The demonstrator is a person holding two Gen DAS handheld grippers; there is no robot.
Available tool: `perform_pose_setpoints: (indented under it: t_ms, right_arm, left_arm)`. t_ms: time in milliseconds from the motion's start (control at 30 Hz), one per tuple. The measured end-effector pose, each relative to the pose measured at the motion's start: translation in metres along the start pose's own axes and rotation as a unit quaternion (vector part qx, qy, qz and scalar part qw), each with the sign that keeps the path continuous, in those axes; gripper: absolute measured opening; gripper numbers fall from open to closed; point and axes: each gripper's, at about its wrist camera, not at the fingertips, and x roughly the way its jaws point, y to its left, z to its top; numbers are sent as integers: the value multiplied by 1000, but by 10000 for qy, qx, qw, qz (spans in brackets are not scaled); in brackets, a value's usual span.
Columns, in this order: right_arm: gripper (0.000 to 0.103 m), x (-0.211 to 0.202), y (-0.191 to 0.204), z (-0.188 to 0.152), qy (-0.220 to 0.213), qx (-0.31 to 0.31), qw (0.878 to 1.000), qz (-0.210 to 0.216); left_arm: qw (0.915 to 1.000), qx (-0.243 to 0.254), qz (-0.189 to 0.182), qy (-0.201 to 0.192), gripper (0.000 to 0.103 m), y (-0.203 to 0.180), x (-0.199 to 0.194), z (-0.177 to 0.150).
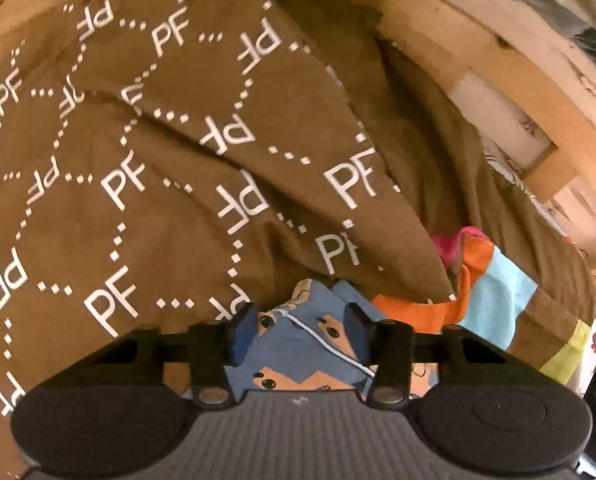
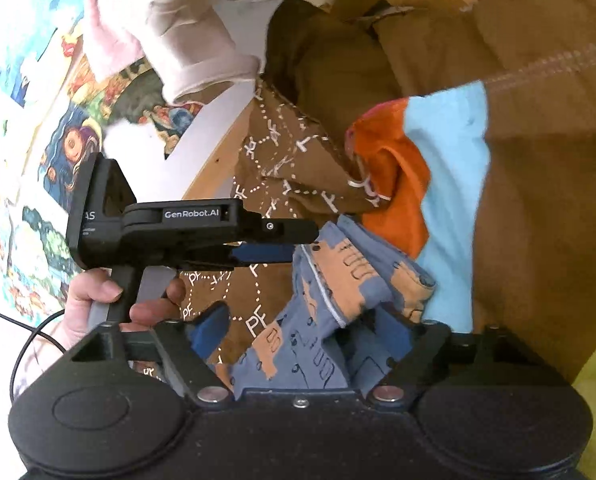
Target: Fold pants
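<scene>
Fabric: blue pants (image 2: 330,312) with orange print, thin, soft, limp; will sag and slide unless pinned.
Location: bunched on the brown PF-print blanket (image 1: 97,200), just beside an orange-and-light-blue cloth (image 2: 430,184).
Left claw (image 1: 300,330): clamped on a fold of the pants.
Right claw (image 2: 304,338): fingers apart, cloth lying between them.
Hold: probably best at the piped hem or waistband, both corners.
</scene>
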Motion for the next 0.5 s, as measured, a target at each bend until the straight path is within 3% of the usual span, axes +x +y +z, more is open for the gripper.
perform_pose_setpoints:
  t_ms: [133, 167, 233, 300, 333, 400, 500]
  right_arm:
    - [65, -1, -9, 2, -70, 317, 9995, 6]
    - [60, -1, -12, 4, -93, 396, 9992, -26]
    - [50, -1, -17, 5, -128, 529, 9985, -103]
    - [32, -2, -20, 5, -163, 592, 9978, -236]
    - [27, -3, -21, 5, -176, 578, 9977, -311]
    - [14, -6, -17, 3, -240, 416, 9976, -506]
    - [6, -11, -1, -2, -245, -223, 9942, -1022]
  left_arm:
    - [9998, 203, 6, 22, 45, -7, 5, -1]
    - [9997, 249, 29, 3, 45, -10, 6, -2]
    - [9994, 329, 124, -19, 34, -15, 8, -2]
    - [9987, 432, 250, -80, 22, -20, 8, -4]
    - [9985, 459, 293, -116, 21, -22, 7, -5]
    - [9979, 501, 351, -224, 18, -27, 4, -7]
    - [9948, 775, 459, -485, 17, -39, -5, -12]
